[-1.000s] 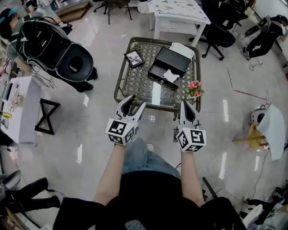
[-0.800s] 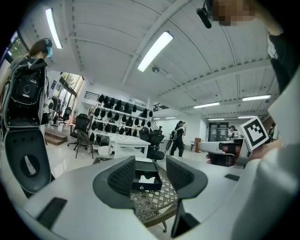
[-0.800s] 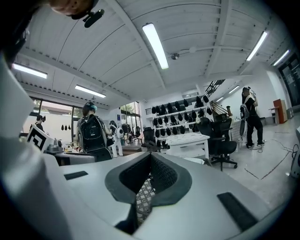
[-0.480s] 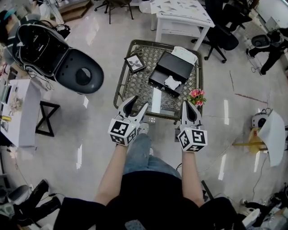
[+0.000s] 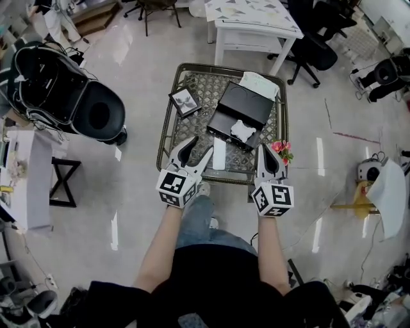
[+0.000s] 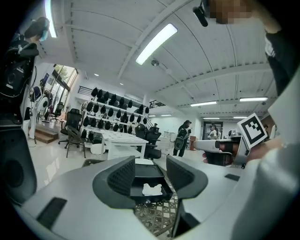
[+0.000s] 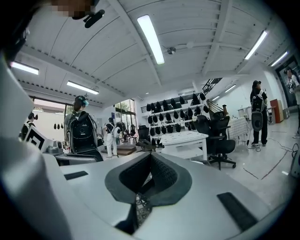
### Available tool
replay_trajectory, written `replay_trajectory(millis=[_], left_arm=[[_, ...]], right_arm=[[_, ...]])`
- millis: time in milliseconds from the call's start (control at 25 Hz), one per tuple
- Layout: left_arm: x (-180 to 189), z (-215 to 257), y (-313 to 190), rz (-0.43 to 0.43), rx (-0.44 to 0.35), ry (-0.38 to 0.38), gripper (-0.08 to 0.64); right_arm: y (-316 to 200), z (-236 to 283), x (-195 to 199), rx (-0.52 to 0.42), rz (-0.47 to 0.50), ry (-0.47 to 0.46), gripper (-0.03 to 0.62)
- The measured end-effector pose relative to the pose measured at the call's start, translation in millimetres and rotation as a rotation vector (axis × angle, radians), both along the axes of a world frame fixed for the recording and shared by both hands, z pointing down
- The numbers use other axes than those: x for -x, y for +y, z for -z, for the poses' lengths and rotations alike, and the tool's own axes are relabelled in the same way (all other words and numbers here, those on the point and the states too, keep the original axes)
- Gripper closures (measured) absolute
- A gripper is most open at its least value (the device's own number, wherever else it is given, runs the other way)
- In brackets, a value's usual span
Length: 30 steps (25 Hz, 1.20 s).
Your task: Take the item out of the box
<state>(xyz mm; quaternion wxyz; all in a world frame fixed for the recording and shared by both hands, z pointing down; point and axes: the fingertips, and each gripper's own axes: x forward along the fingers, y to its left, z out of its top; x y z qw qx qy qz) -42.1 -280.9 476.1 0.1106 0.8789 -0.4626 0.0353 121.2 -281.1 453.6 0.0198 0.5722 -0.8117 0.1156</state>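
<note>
An open black box lies on a low wicker-topped table. A crumpled white item rests in the box's near end. My left gripper hangs open over the table's near edge, left of the box. In the left gripper view the box and the white item show between the spread fingers. My right gripper is shut and empty at the near right edge, beside pink flowers. In the right gripper view its jaws meet at the tip.
A small framed picture, a flat white strip and a white sheet also lie on the table. A white table and office chairs stand behind. Bulky black gear and a stool are at the left.
The table and box have come nearer under the grippers, which now reach over its near edge. Left stays open, right stays shut. The black gear at the left has shifted.
</note>
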Motion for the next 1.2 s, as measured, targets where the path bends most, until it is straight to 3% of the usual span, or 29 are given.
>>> replay_trajectory(millis=[520,840,1200], left_arm=[[-14,4,-99,-0.106,0.003,-0.001,0.354],[-23,-3,-117,-0.131,0.025,0.014,0.356],[-45,-10,-133,-0.158,0.046,-0.017,0.353]], right_arm=[[-85,0,-4,0.013,-0.090,0.017,0.589],[-99,-4,-5,0.031,-0.099,0.021,0.589],[-113,-7,-18,0.040,-0.097,0.012,0.589]])
